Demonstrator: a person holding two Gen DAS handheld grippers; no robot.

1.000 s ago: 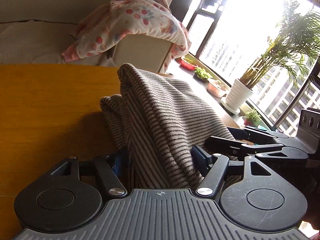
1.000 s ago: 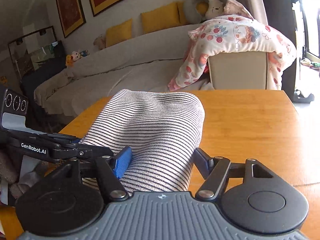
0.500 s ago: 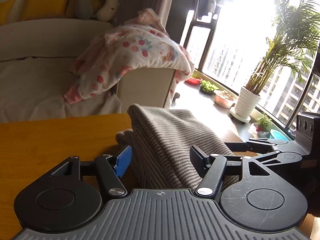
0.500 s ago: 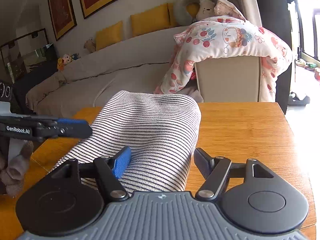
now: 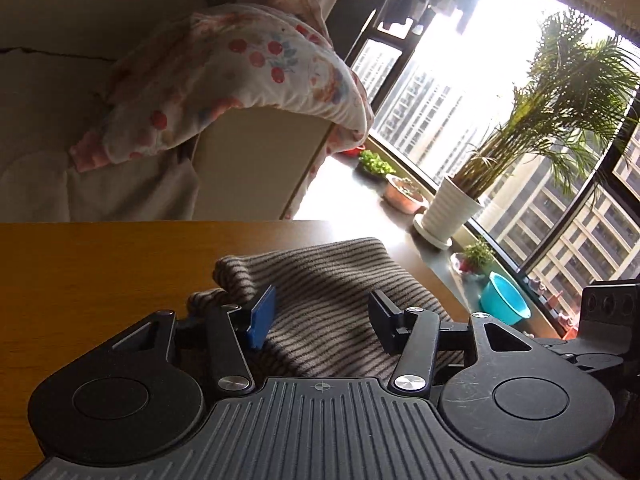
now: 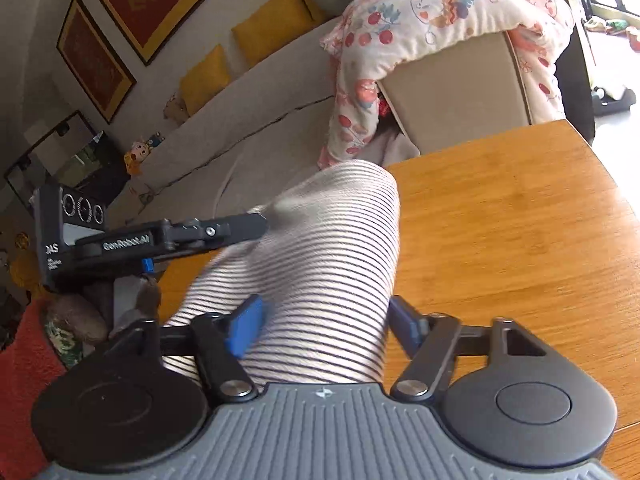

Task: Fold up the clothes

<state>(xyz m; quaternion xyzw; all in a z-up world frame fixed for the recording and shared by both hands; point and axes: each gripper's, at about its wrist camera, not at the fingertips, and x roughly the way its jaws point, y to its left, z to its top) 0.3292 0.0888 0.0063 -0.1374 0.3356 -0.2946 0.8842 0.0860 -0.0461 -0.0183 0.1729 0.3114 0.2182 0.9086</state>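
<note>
A grey striped knit garment (image 5: 332, 292) lies bunched on the wooden table (image 5: 100, 272). In the left wrist view my left gripper (image 5: 322, 318) is open, its jaws wide apart with the cloth lying loose between them. In the right wrist view the same garment (image 6: 328, 264) runs as a rolled band between the open jaws of my right gripper (image 6: 326, 322). The left gripper (image 6: 256, 228) also shows there, its fingers reaching sideways against the garment's far left edge.
A beige sofa (image 6: 248, 128) with a floral blanket (image 6: 432, 12) stands behind the table. A window sill holds a potted palm (image 5: 460, 208), small pots and a teal bowl (image 5: 504, 298). The table's right edge (image 6: 616, 184) is close.
The garment has dropped from a raised hump to lie lower on the table. Both grippers stay open. The left gripper has swung round and tilted, now reaching toward the cloth's far edge.
</note>
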